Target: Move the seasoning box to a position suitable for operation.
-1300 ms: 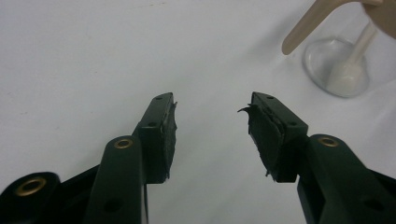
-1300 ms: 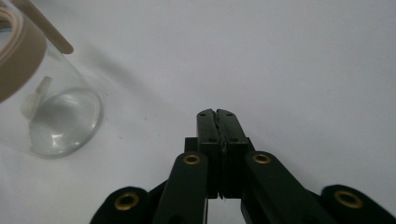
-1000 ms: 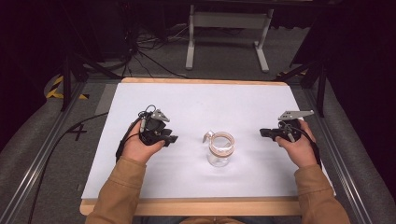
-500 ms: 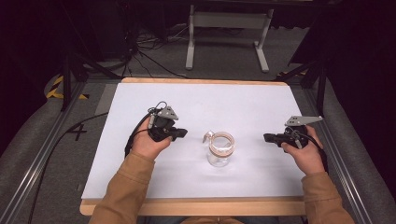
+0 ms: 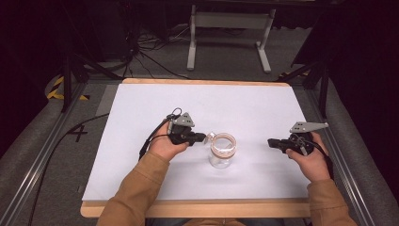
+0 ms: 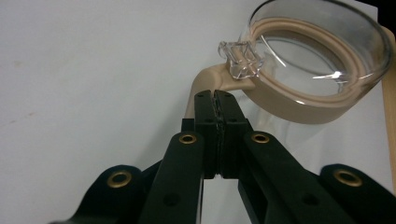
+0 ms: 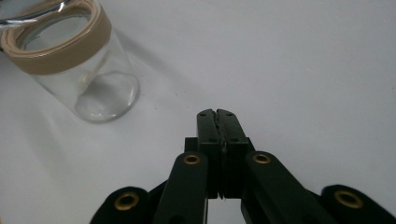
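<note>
Since the earlier frame we are seeing the left gripper (image 5: 203,137) travelling rightward across the white table (image 5: 141,108) toward the glass jar (image 5: 222,151), while the right gripper (image 5: 271,142) is sinking a little lower and staying well apart from the jar on its other side. From above, we are looking at the jar standing upright near the middle of the table, between the two grippers, with a tan band around its mouth and a clear lid (image 5: 223,141) sitting on top. Through the left gripper view we are watching the jaws pressing together with no gap between them, their tips just beside the tan tab (image 6: 205,86) that is curving down from the jar's band, below a small clear latch block (image 6: 240,59); we cannot tell whether the tips are touching that tab. Through the right gripper view we are finding the right gripper's (image 7: 216,114) jaws likewise pressing together on nothing, hovering over bare table, with the jar (image 7: 74,65) standing off to the upper left.
</note>
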